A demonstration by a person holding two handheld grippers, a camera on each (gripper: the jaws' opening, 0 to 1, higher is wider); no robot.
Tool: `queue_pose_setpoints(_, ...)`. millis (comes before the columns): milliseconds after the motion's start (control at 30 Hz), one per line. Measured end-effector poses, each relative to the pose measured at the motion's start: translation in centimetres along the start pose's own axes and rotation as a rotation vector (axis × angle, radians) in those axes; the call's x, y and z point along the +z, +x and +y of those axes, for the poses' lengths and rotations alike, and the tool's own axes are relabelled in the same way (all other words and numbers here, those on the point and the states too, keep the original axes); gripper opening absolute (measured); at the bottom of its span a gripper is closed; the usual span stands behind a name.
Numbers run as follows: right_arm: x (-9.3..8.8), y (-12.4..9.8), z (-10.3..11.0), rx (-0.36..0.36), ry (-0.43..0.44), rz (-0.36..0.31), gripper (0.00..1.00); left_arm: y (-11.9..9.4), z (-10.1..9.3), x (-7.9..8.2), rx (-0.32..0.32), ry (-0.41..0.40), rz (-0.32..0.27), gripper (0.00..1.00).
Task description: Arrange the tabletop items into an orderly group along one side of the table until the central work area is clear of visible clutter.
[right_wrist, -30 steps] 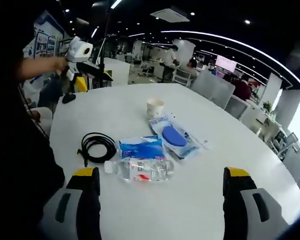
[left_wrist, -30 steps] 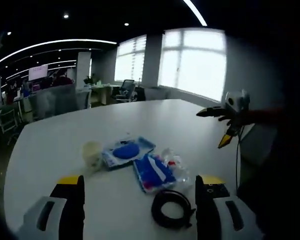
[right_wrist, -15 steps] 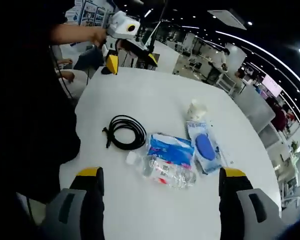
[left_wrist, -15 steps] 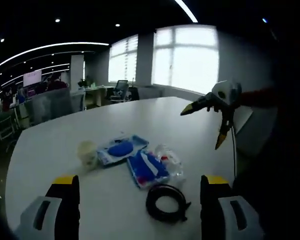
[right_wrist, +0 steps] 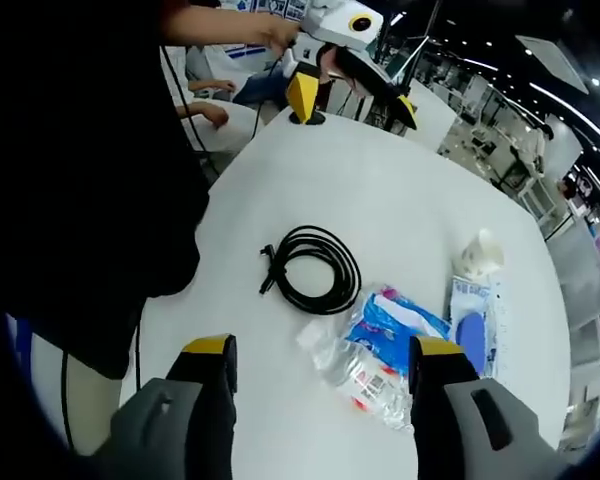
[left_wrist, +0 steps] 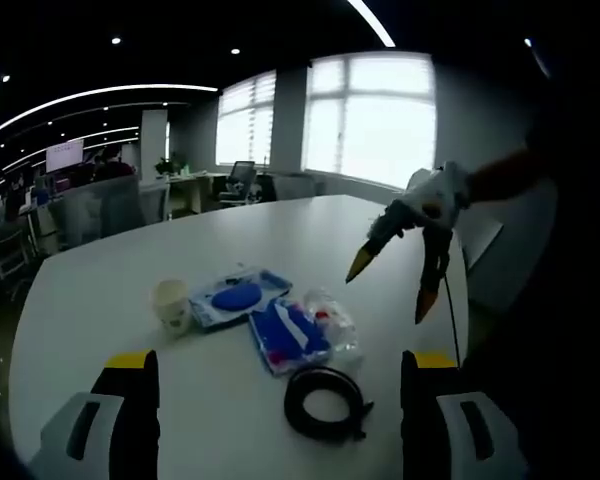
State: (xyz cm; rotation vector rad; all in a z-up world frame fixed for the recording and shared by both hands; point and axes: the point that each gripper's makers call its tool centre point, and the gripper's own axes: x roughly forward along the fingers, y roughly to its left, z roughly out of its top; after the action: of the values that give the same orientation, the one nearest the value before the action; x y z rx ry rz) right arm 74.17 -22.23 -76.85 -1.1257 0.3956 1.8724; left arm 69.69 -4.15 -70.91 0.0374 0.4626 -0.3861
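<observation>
On the white table [left_wrist: 100, 290] [right_wrist: 380, 210] lies a cluster of items. A coiled black cable [left_wrist: 325, 402] [right_wrist: 314, 269] is nearest me. Beside it are a blue packet [left_wrist: 288, 335] [right_wrist: 400, 322], a clear water bottle [left_wrist: 332, 320] [right_wrist: 360, 372], a flat pack holding a blue round pad [left_wrist: 235, 296] [right_wrist: 472, 320] and a small paper cup [left_wrist: 172, 305] [right_wrist: 480, 254]. My left gripper [left_wrist: 280, 370] [right_wrist: 352, 92] is open, hovering short of the cable. My right gripper [right_wrist: 320, 360] [left_wrist: 390, 278] is open above the bottle, nothing between its fingers.
The person's dark sleeve and body fill the left of the right gripper view. Office desks, chairs [left_wrist: 252, 178] and bright windows [left_wrist: 370, 118] lie beyond the table's far edge. Bare table surface stretches left of the cup and beyond the cable.
My right gripper has swung down and inward over the items, pointing at the bottle and cable. The left gripper has barely moved; the cluster sits as before.
</observation>
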Motion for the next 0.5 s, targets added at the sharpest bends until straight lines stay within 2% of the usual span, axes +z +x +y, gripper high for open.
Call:
queue_pose_setpoints(100,-0.8,1.0,0.4,0.044,-0.087,0.056,0.62,0.0,-0.6,-0.2,0.003,-0.007,0.005,1.0)
queue_pose_setpoints(233,-1.0,2.4,1.0,0.095,-0.14,0.072,0.56,-0.1,-1.4,-0.5,0.003,-0.007,0.013,0.99)
queue_pose_setpoints(300,-1.3,3.0,1.0,0.106,-0.203,0.099,0.53,-0.1,-1.8,-0.6,0.004,-0.007,0.018,0.99)
queue_pose_setpoints(400,-1.8,4.1,0.8,0.11,-0.236,0.127,0.54,-0.1,-2.4,-0.6,0.0,-0.016,0.015,0.99)
queue_pose_setpoints(500,-2.3,5.0,0.8,0.129,-0.294,0.163,0.49,0.1,-2.7,-1.0,0.003,-0.016,0.03,0.99)
